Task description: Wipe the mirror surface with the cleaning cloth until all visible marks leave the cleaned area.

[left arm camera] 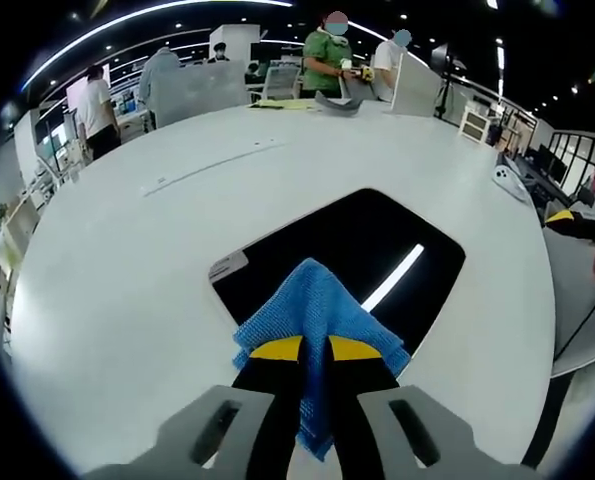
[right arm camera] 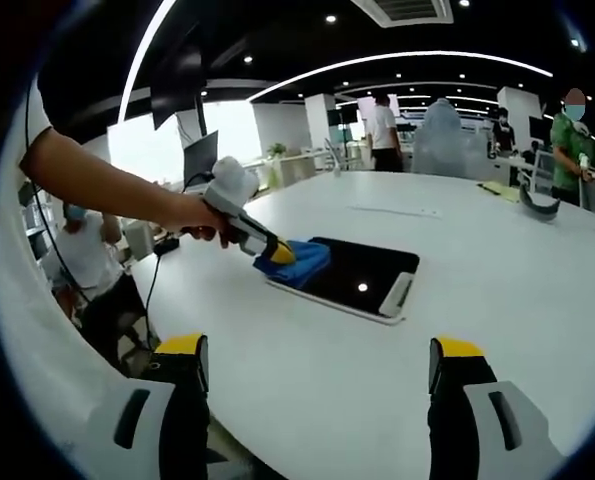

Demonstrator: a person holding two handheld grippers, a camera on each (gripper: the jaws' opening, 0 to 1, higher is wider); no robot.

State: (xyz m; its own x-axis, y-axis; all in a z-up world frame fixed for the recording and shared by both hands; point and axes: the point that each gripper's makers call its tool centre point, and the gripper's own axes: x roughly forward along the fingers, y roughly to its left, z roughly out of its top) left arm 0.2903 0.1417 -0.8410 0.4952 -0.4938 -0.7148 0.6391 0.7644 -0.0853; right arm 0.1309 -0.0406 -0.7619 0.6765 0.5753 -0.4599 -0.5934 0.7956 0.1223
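The left gripper [left arm camera: 317, 350] is pinching the fuzzy blue cleaning cloth [left arm camera: 312, 305] tight and pressing it on the flat dark mirror [left arm camera: 377, 245]. The mirror is lying on the big white tabletop [left arm camera: 127, 270], near its close edge. The right gripper [right arm camera: 317, 365] is hanging wide open above the tabletop, holding nothing.

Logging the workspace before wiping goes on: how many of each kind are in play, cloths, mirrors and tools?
Blue cloth: 1
Mirror: 1
Tools: 2, left tool and right tool
Total: 4
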